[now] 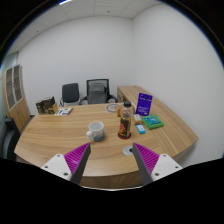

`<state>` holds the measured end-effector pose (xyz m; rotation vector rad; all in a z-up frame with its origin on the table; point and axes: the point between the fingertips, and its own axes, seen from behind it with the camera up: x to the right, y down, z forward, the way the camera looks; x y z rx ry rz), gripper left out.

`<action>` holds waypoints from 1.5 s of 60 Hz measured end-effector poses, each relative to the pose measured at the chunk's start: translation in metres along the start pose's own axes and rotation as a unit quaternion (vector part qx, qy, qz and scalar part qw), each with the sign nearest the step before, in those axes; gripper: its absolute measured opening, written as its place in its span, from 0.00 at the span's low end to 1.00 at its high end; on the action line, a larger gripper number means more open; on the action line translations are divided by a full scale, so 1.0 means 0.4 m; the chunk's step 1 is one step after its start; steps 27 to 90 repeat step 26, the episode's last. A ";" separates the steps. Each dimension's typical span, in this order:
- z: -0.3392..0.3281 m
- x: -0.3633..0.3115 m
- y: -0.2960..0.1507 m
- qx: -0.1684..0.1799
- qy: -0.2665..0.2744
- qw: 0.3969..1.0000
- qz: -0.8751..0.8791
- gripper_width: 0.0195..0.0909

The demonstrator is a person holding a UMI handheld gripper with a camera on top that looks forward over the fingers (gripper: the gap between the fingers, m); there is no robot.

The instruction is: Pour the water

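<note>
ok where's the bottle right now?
In the gripper view, the bottle stands upright on the wooden table, beyond the open gripper, just right of the white mug.

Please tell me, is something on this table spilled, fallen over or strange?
Nothing stands out. The bottle and the mug stand upright on the table, no spill shows, and the open gripper holds nothing.

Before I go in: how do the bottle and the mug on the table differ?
The bottle is taller and narrower; the mug is short and wide. The bottle looks dark brown with a lighter cap, while the mug is pale. The mug is open at the top; the bottle appears capped. Both stand upright on the wooden table, side by side, beyond the open gripper.
</note>
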<state>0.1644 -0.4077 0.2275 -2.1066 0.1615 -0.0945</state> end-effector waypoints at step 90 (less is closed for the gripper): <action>-0.091 0.013 0.020 -0.007 0.006 1.000 -0.007 0.93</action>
